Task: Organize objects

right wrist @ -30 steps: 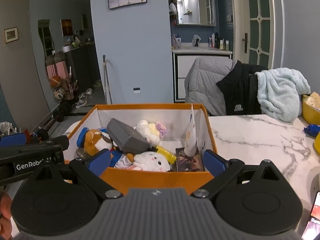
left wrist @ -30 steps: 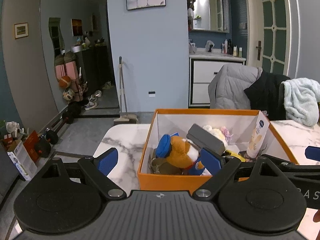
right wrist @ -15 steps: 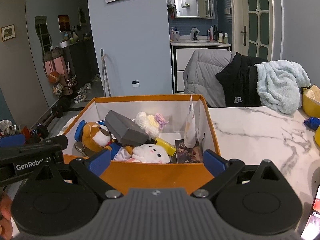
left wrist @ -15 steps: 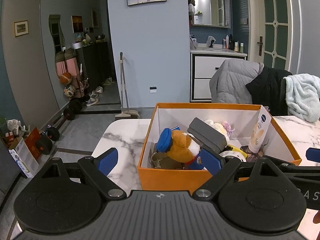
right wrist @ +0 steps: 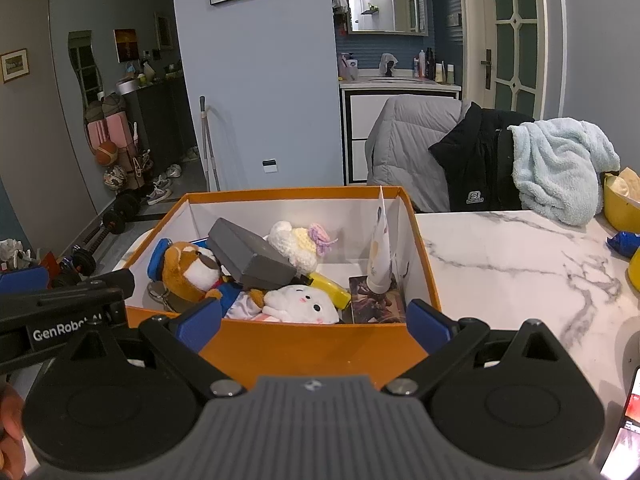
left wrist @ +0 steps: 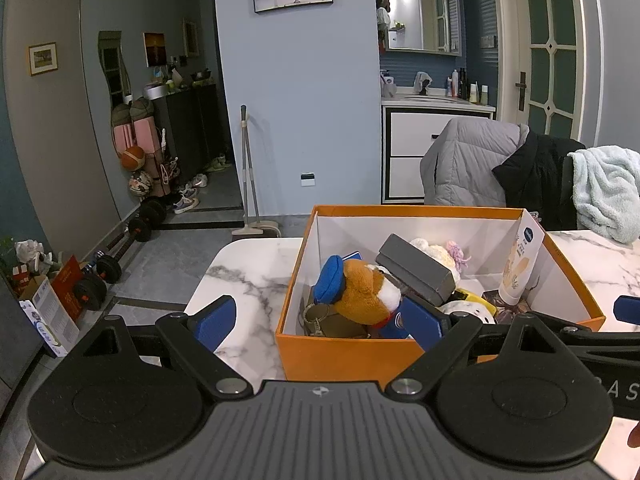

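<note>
An orange box (left wrist: pixel 344 356) (right wrist: pixel 312 344) stands on the marble table. Inside lie a brown plush dog with a blue cap (left wrist: pixel 360 294) (right wrist: pixel 188 268), a grey case (left wrist: pixel 416 272) (right wrist: pixel 248 256), a cream crochet toy (right wrist: pixel 296 244), a white plush (right wrist: pixel 300 300), a yellow item (right wrist: pixel 330 286) and a picture card (right wrist: pixel 372 300). A lotion tube (left wrist: pixel 520 264) (right wrist: pixel 380 248) leans upright on the right wall. My left gripper (left wrist: pixel 318 320) is open and empty before the box's near left corner. My right gripper (right wrist: pixel 314 324) is open and empty, spanning the near wall.
The marble table (right wrist: pixel 520 260) runs on to the right, where a yellow bowl (right wrist: pixel 620 208), a blue packet (right wrist: pixel 624 240) and a phone (right wrist: pixel 628 420) lie. Chairs behind carry a grey jacket (right wrist: pixel 412 148), a black jacket (right wrist: pixel 476 168) and a pale blue towel (right wrist: pixel 560 168). The table's left edge (left wrist: pixel 224 264) drops to the floor.
Both views have risen a little, so more of the box's inside shows. Both grippers stay open and nothing in the box has moved.
</note>
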The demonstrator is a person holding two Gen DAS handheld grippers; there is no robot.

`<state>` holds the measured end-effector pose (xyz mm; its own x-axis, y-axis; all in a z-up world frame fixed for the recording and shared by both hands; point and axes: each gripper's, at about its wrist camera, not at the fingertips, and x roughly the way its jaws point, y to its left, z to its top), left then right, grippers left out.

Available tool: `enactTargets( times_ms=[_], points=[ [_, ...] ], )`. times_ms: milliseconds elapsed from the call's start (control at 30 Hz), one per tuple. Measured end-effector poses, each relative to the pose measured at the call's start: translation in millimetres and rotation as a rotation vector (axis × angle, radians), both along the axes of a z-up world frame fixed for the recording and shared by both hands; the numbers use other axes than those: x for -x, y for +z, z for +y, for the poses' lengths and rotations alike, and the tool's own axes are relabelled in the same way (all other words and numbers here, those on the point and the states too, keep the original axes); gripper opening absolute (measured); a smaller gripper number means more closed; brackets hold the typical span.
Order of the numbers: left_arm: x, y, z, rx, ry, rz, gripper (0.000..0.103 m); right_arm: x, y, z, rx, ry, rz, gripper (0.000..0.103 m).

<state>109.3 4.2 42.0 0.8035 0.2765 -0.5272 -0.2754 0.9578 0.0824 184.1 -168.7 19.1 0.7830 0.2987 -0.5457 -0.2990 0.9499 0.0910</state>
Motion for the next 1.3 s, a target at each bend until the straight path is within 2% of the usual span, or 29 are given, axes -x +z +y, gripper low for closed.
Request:
enactTargets(
  times_ms=[1300],
  points=[
    [1.3,-1.6,0.1,-0.011,0.002,0.005,0.103,0.0,-0.5,0.3,0.001,-0.006,0.011,0.099]
  ],
)
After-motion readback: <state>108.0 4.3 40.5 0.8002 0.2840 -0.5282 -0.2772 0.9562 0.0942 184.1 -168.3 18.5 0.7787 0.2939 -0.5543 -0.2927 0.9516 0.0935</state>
